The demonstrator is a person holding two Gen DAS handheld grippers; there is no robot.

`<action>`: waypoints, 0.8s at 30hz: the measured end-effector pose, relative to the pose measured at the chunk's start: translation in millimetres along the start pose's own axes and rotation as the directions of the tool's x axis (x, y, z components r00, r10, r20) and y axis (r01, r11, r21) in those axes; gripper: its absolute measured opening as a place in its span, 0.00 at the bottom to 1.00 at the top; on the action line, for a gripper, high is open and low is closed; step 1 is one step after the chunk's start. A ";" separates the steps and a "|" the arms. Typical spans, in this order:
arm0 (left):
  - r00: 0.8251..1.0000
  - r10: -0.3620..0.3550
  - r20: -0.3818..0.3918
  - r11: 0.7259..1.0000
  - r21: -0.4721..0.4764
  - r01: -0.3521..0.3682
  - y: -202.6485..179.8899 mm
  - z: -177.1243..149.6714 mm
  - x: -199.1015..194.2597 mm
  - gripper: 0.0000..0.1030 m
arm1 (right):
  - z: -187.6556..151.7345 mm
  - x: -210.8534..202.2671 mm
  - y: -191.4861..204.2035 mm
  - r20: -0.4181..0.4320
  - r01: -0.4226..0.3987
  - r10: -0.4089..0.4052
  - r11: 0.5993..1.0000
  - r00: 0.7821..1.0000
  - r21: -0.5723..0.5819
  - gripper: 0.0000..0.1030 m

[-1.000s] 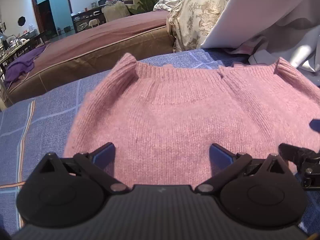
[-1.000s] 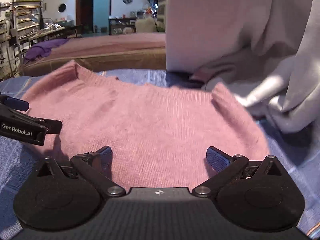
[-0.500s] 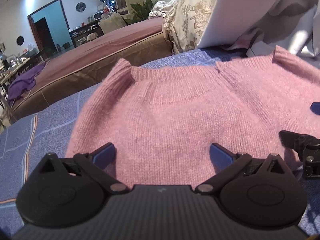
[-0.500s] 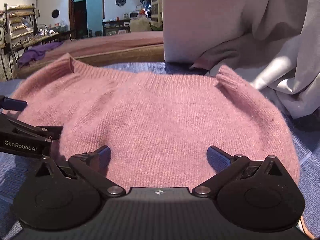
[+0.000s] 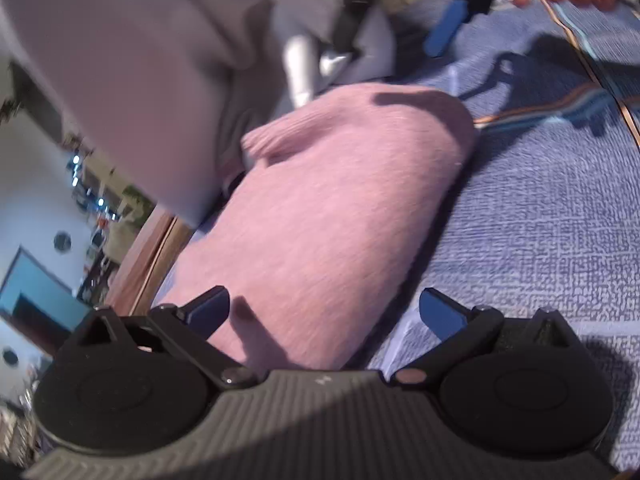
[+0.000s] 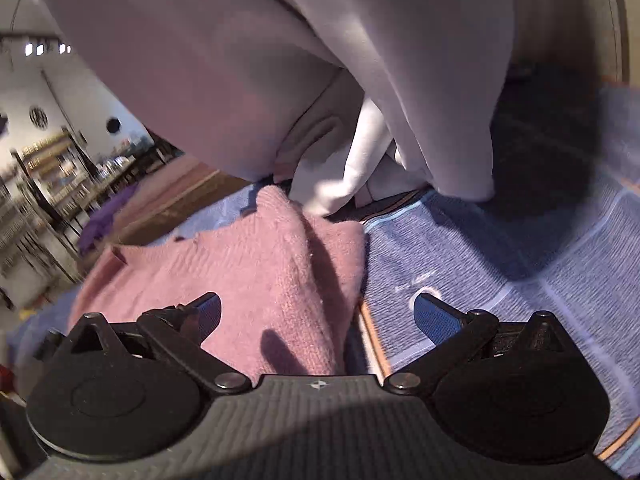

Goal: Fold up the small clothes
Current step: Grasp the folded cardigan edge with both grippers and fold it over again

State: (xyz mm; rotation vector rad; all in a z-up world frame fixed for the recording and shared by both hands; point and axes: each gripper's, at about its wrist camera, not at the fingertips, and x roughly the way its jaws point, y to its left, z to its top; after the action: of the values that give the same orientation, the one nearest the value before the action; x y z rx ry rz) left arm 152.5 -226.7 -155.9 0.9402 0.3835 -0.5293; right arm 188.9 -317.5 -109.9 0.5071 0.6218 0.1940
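Note:
A pink knitted sweater (image 5: 336,216) lies folded on the blue checked blanket (image 5: 552,216). It also shows in the right wrist view (image 6: 256,272), with a ribbed cuff sticking up at its far end. My left gripper (image 5: 324,312) is open and empty, low over the sweater's near end, its left finger above the knit. My right gripper (image 6: 316,316) is open and empty, straddling the sweater's right edge, its right finger over the blanket (image 6: 520,264). In the left wrist view the other gripper's blue pad (image 5: 444,32) shows at the top, held by a hand.
A pile of pale grey clothes (image 6: 320,80) rises just behind the sweater, also in the left wrist view (image 5: 160,60). A brown bed (image 6: 172,196) and shelves (image 6: 52,184) stand at the far left.
Both views have swung sharply to the right and tilted. The sweater, spread wide before, now lies narrower under both grippers. Both grippers stay open.

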 end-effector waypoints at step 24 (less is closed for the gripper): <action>0.998 -0.032 0.059 0.981 0.192 0.020 -22.5 88.2 95.3 1.00 | 33.5 113.4 -27.9 -0.220 -0.183 0.221 0.967 0.950 0.179 1.00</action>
State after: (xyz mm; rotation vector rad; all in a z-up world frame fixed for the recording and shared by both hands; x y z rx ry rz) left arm 223.6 -336.2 -173.5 1.1026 0.2925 -0.6255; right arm 300.4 -318.3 -158.2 0.7074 0.8244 0.4078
